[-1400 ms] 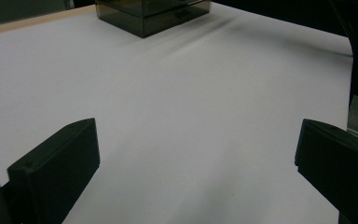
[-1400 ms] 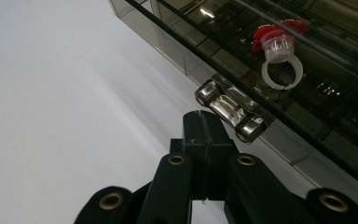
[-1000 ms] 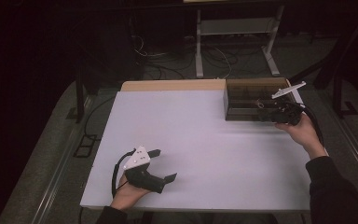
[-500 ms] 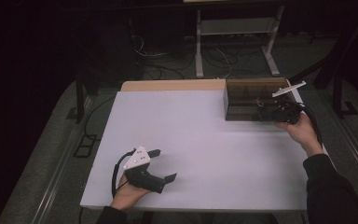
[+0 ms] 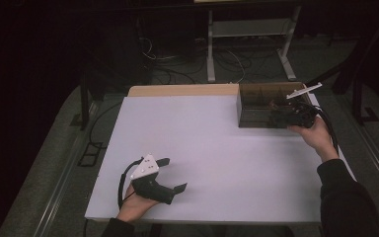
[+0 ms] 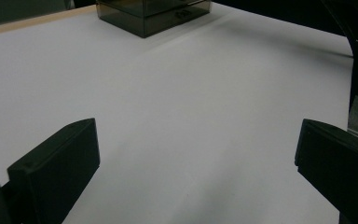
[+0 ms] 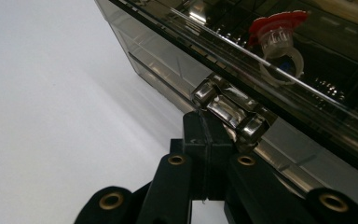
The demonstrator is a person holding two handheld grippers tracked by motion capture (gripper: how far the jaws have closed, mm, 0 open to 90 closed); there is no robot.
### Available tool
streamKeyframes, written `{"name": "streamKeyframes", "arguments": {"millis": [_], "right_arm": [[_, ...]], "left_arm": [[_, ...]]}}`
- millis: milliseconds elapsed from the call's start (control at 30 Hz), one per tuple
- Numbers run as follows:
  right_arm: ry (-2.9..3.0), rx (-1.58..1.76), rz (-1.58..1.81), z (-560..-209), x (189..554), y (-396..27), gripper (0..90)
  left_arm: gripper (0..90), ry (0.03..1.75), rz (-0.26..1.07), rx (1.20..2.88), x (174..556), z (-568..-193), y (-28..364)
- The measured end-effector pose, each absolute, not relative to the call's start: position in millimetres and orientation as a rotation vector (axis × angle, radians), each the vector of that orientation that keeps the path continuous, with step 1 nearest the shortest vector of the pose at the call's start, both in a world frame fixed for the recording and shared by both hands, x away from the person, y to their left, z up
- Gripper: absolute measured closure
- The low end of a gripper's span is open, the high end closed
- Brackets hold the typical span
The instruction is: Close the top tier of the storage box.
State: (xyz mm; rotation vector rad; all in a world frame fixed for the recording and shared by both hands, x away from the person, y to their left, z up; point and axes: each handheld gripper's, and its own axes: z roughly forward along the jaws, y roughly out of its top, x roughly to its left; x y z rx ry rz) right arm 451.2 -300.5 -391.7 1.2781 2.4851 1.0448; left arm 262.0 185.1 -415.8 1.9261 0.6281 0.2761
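Two hand-held grippers on a white table top (image 5: pixel 217 148). Right gripper (image 5: pixel 288 117) sits at the far right of the table, against the front face of a smoked, see-through plastic drawer box (image 5: pixel 261 106). In the right gripper view its black jaws are pressed together, tips (image 7: pixel 208 135) right at a shiny metal pull handle (image 7: pixel 228 109) on the box front; tips touch the handle's lower edge, but whether the handle is actually pinched between them can't be told. Right hand (image 5: pixel 316 138) wraps the gripper body from below, dark sleeve trailing to the bottom edge. Inside the box, behind the tinted wall, a small clear plastic ring with a red top (image 7: pixel 279 35) lies in one compartment. Box stands at the far right corner of the table, near the tan strip along the back edge.

Left gripper (image 5: pixel 172 175) rests low at the near left of the table, held by the left hand (image 5: pixel 138 205), grey triangular plate on top. Its jaws stand wide apart with nothing between them, bare table in the gap; the box (image 6: pixel 154 14) shows far off ahead.
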Motion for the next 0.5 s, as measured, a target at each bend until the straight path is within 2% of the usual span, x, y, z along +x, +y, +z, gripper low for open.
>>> {"name": "streamKeyframes", "arguments": {"millis": [500], "right_arm": [[2.459,1.315,1.072,-394.5,453.7,-300.5,88.4]], "left_arm": [[0.0,0.629,0.276,1.929,262.1,-415.9,184.9]]}}
